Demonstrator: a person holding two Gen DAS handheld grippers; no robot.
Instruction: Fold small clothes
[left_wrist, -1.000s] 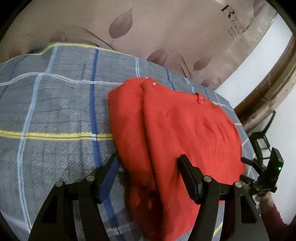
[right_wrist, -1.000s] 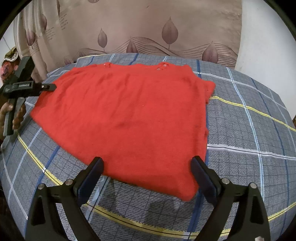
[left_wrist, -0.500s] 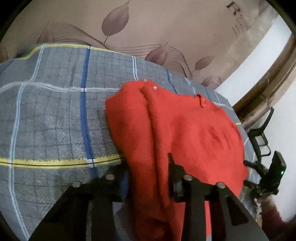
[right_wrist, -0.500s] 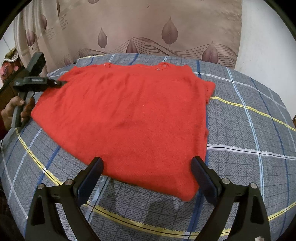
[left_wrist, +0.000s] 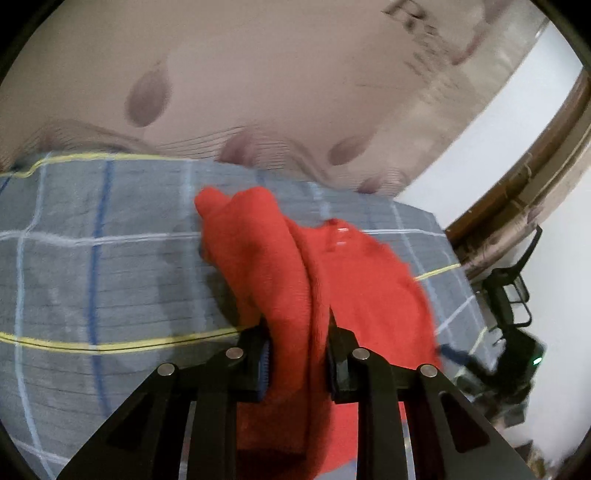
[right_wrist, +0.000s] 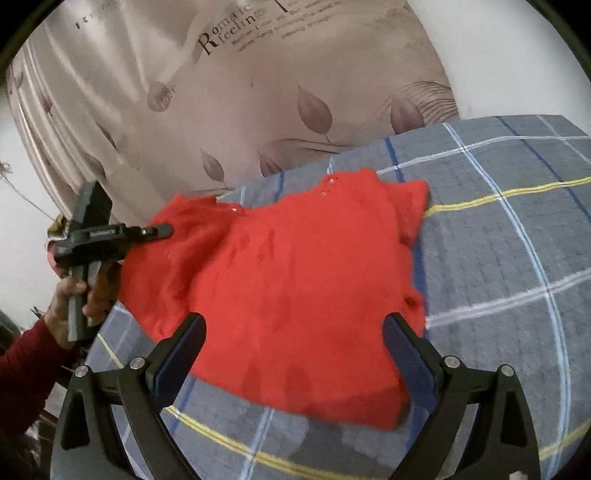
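Note:
A small red knit sweater (right_wrist: 295, 280) lies on a grey plaid bedcover (right_wrist: 498, 258). My left gripper (left_wrist: 299, 354) is shut on the sweater's folded side edge (left_wrist: 280, 273) and lifts it off the cover. It also shows in the right wrist view (right_wrist: 159, 230), at the sweater's left edge, with that side raised. My right gripper (right_wrist: 295, 332) is open, its fingers above the sweater's near hem and holding nothing. It appears in the left wrist view as a dark blurred shape (left_wrist: 513, 350) at the right.
A beige curtain with leaf prints and lettering (right_wrist: 258, 92) hangs behind the bed. A white wall and wooden frame (left_wrist: 524, 184) stand at the right of the left wrist view. The bedcover extends to the right of the sweater.
My left gripper closed on the sweater's side edge and lifted it. My right gripper rose and tilted, so the sweater sits further from its fingers.

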